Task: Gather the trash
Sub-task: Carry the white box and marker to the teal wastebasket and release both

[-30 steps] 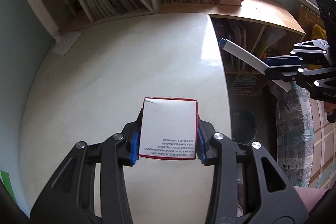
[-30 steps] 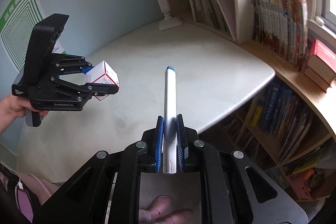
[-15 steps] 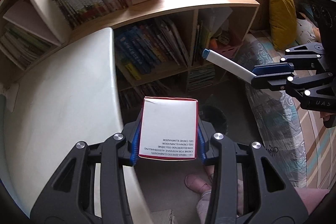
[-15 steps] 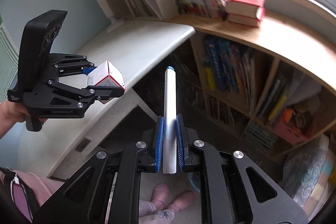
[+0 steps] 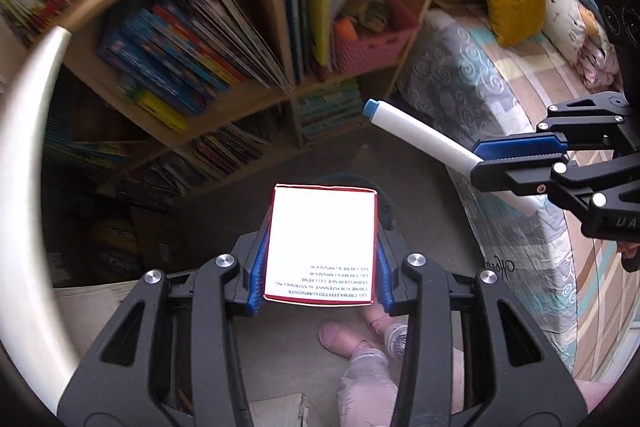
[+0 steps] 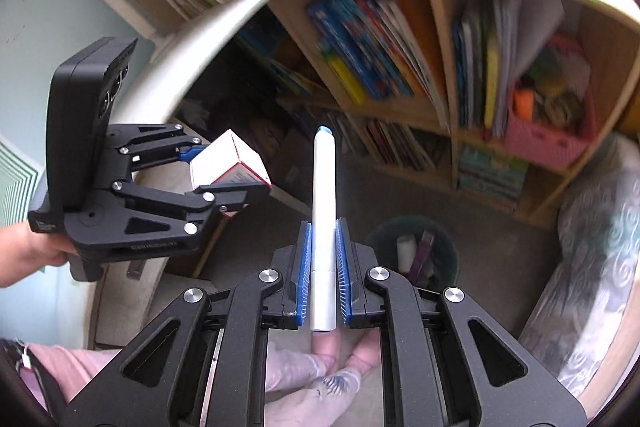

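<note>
Where bookshelves (image 6: 400, 67) stand, grey floor (image 6: 500, 239)

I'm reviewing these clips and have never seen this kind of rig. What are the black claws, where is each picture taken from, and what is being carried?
There is no robot: a person holds two handheld grippers, each with a fisheye camera looking along its fingers. In the left wrist view, the left gripper is shut on a white carton. In the right wrist view, the right gripper is shut on a white tube. Both are held above the floor, and a dark bin with rubbish in it stands below by the bookshelf.
</note>
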`<action>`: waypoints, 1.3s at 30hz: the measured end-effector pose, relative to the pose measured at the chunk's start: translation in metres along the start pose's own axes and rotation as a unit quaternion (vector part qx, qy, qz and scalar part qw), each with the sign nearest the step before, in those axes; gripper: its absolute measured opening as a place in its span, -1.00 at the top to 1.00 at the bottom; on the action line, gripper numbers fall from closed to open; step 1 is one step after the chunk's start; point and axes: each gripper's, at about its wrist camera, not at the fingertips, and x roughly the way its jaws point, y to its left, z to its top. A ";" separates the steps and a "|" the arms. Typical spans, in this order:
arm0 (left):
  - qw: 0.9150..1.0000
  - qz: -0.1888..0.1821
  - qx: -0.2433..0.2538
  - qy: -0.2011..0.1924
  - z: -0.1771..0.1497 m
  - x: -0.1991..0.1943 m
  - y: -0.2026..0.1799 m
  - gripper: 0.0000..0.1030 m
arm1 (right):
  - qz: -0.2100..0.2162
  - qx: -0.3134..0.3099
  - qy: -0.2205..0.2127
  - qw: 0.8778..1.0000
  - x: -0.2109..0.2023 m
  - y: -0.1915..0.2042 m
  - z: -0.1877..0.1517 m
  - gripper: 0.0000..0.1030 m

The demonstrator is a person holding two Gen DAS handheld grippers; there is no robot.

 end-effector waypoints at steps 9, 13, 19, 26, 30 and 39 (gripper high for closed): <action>0.998 -0.014 0.014 0.058 -0.009 0.091 -0.012 0.25 | 0.009 0.060 0.042 0.997 0.060 -0.054 -0.039 0.74; 0.996 -0.024 0.014 0.080 -0.011 0.125 -0.011 0.25 | 0.015 0.083 0.054 0.995 0.088 -0.075 -0.051 0.74; 0.994 -0.035 0.030 0.097 -0.013 0.171 -0.014 0.24 | 0.022 0.117 0.061 0.991 0.129 -0.107 -0.062 0.74; 0.992 -0.024 0.047 0.111 -0.017 0.206 -0.019 -0.33 | 0.025 0.135 0.063 0.989 0.152 -0.131 -0.063 0.35; 0.992 -0.024 0.037 0.117 -0.019 0.209 -0.017 -0.45 | 0.017 0.142 0.052 0.988 0.149 -0.136 -0.065 -0.01; 0.994 -0.020 0.032 0.104 -0.019 0.188 -0.018 -0.55 | 0.012 0.152 0.048 0.987 0.132 -0.131 -0.067 -0.05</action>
